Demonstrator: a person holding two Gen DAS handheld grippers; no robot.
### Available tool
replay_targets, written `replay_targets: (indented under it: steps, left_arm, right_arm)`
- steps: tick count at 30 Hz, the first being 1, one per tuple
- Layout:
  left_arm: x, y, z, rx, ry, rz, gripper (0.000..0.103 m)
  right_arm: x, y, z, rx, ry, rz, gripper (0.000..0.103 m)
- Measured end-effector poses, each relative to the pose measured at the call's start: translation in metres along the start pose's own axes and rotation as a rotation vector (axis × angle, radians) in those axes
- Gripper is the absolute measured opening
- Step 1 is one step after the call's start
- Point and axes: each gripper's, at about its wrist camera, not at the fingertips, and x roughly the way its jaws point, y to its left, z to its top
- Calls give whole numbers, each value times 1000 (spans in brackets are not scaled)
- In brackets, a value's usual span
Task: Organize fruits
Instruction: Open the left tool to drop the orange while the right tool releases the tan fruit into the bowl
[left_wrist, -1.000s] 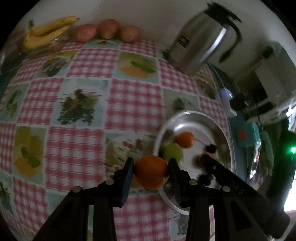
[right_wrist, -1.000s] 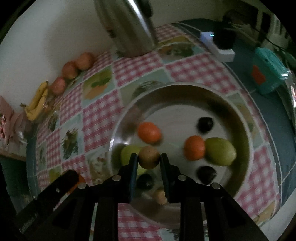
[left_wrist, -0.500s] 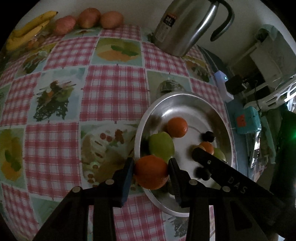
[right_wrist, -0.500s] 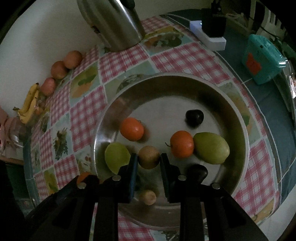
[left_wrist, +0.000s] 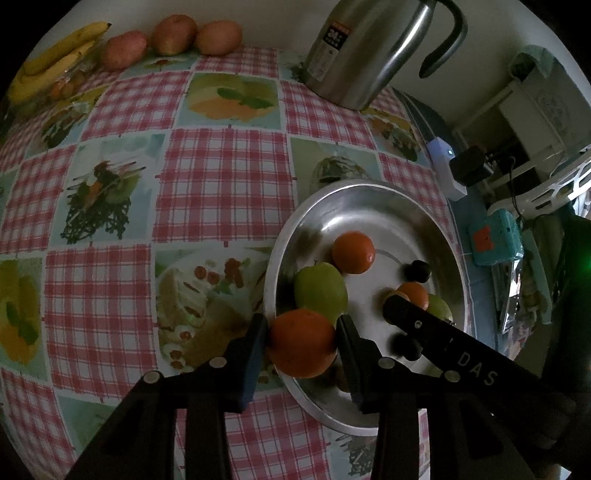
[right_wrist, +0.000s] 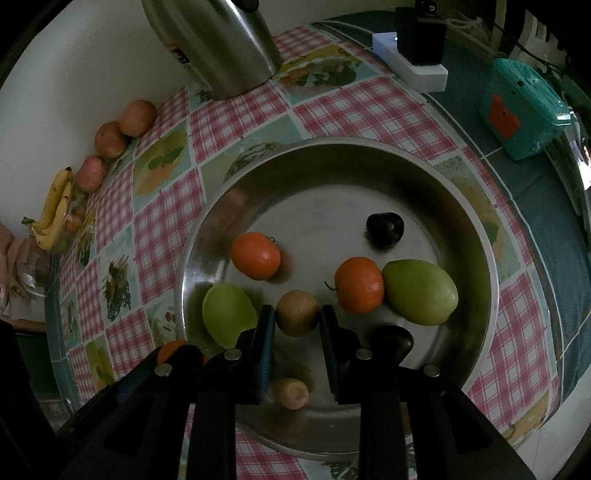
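Observation:
A round steel tray (right_wrist: 476, 236) sits on the checked tablecloth and holds two oranges (right_wrist: 255, 254), two green fruits (right_wrist: 421, 291), dark plums (right_wrist: 384, 229) and a small brown fruit (right_wrist: 291, 393). My left gripper (left_wrist: 301, 343) is shut on an orange (left_wrist: 301, 343) above the tray's (left_wrist: 369, 195) near-left rim. My right gripper (right_wrist: 297, 314) is shut on a small brown fruit (right_wrist: 297, 314) above the tray's near part. The right gripper's arm (left_wrist: 443, 350) shows over the tray in the left wrist view.
A steel kettle (left_wrist: 365, 48) stands at the back. Three reddish fruits (left_wrist: 173, 35) and bananas (left_wrist: 55, 59) lie along the far wall. A white power strip (right_wrist: 410, 62) and a teal box (right_wrist: 524, 107) sit right of the table.
Both grippers moved in over the tray with their fruits still held. The tray and kettle look larger and nearer in both views.

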Motion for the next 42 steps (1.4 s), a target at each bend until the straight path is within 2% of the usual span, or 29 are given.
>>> replay_targets:
  steps: [9,14,30,42]
  left_arm:
    - [3,0,-1,-6,16,-10,44]
    - [5,1,-1,-12,23,1,56]
    - [0,-4,-1,14,14,-3,62]
    - [-8,20,1,-64,-15,98,67]
  right_arm:
    - [-2,-1,2,8,-3,-5,26]
    - [-5,-2,3,14,-10,1,26]
    - [-10,1,4,7,-23,10,26]
    - [-9,1,5,-6,-15,10,26]
